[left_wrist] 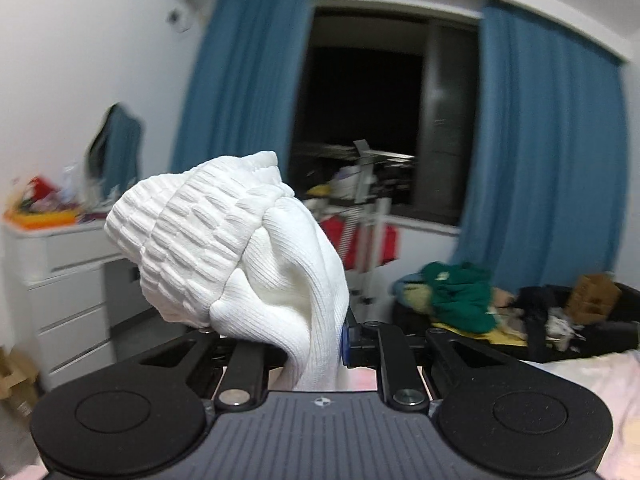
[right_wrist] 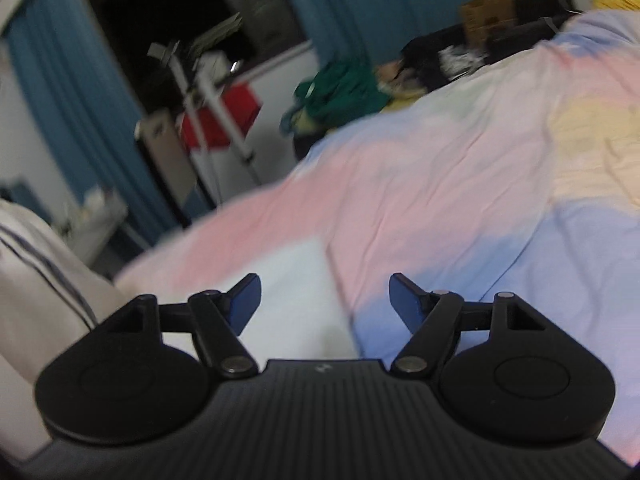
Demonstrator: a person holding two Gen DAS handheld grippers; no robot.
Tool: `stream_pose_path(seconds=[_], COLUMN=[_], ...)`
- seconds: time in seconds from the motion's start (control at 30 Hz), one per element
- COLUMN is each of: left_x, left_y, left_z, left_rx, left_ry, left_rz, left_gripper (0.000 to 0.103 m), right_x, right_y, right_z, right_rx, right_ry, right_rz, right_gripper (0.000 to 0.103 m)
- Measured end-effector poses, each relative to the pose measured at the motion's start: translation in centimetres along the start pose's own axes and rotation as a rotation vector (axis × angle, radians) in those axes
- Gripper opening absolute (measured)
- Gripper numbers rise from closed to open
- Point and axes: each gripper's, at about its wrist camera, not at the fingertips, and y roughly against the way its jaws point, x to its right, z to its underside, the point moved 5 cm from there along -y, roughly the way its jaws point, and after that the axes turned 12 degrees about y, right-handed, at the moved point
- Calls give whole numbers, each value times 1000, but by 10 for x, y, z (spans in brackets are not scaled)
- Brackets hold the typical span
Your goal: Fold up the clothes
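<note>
Between the closed-in jaws of the left gripper (left_wrist: 320,344), a white ribbed knit garment (left_wrist: 240,248) is pinched and bunches up ahead of the fingers, clear of the bed, so I judge the fold barely begun. Ahead of the right gripper (right_wrist: 325,304), whose jaws stand wide with nothing between them, lies the pastel bedsheet (right_wrist: 440,184). Farther ahead, a dark open suitcase (left_wrist: 580,340) holds a green garment (left_wrist: 460,292) and jumbled clothes.

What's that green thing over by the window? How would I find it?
Look at the dark window between the blue curtains. Below the right-hand curtain, clutter is piled at the far end of the pastel bed. The green garment lies crumpled on top, the only deep green there, beside black things.
</note>
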Motion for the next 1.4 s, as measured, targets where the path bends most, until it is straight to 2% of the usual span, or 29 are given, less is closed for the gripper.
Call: stream_pose_path(seconds=[0.13, 0.23, 0.37, 0.47, 0.6, 0.67, 0.7, 0.77, 0.8, 0.83, 0.9, 0.97, 1.1, 1.17, 1.27, 1.4], left_x=[67, 104, 125, 126, 127, 117, 109, 87, 74, 60, 37, 11, -35, -58, -88, -110], left_y=[-5, -13, -31, -42, -43, -38, -32, -19, -9, 3, 22, 41, 59, 51, 44, 30], left_z=[60, 123, 200, 223, 227, 228, 228, 222, 216, 210, 201, 191, 164, 149, 138, 124], left_rx=[-7, -57, -179, -225, -252, -278, -290, -302, -309, -315, -327, -336, -336, -314, -283, -269], left_ry=[-45, -138, -247, -261, -301, -315, -324, -341, -347, -352, -355, -353, -333, -317, -275, -269], left_rz=[48, 52, 46, 64, 94, 108, 117, 131, 143, 157, 174, 173, 131, 79, 40, 39], left_gripper=[16, 16, 16, 18, 24, 29, 33, 56, 61, 65, 65, 74, 75, 77, 77, 77], right_x=[35, 57, 73, 77, 71, 67, 65, 61, 59, 57, 55, 53, 42, 39, 39, 28], right_y=[8, 6, -1, -3, -4, -8, -10, -15, -16, -17, -19, -20, -27, -31, -35, -38], right_z=[-12, -12, -11, -11, -14, -14, -14, -11, -10, -8, -3, 2, 15, 20, 29, 31], right_rx=[41, 42, 33, 37, 59, 52, 47, 37, 31, 22, 5, -9, -67, -85, -85, -98], right_ry=[-115, -205, -299, -301, -232, -240, -250, -275, -291, -309, -342, -369, -404, -423, -494, -508], right_rz=[23, 27, -2, 3, 49, 1, -30, -88, -114, -136, -160, -163, -208, -229, -260, -306], right_gripper=[74, 75, 75, 75, 75, 75, 75, 75, 75, 75, 76, 79, 80, 80, 82, 84])
